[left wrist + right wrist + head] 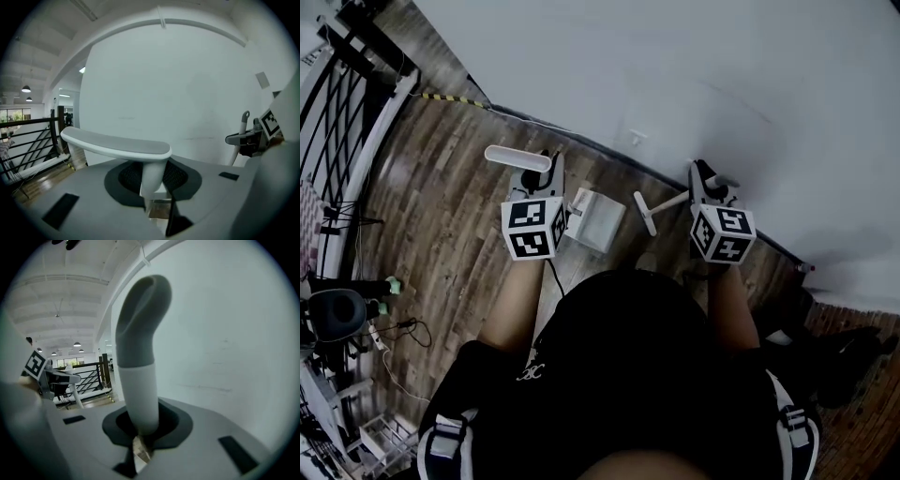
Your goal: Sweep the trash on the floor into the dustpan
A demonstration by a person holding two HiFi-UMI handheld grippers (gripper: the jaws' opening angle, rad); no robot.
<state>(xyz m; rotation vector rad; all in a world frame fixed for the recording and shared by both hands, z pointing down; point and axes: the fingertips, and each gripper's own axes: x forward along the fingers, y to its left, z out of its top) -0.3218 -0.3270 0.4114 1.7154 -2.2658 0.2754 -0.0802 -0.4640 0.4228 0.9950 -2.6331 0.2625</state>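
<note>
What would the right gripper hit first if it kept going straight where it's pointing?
Probably the wall, which fills the view beyond the broom handle that the right gripper grips. The distance to it is unclear.

I'm not reading any text, numbers or brand names anywhere. I'm only seeing black-and-white square code markers, on the cube (532, 228) of the left gripper (536, 173) and the cube (724, 234) of the right gripper (709, 180), mid-frame. I'm finding the small white print (532, 372) on the dark shirt (628, 356), lower centre, too small to read.
</note>
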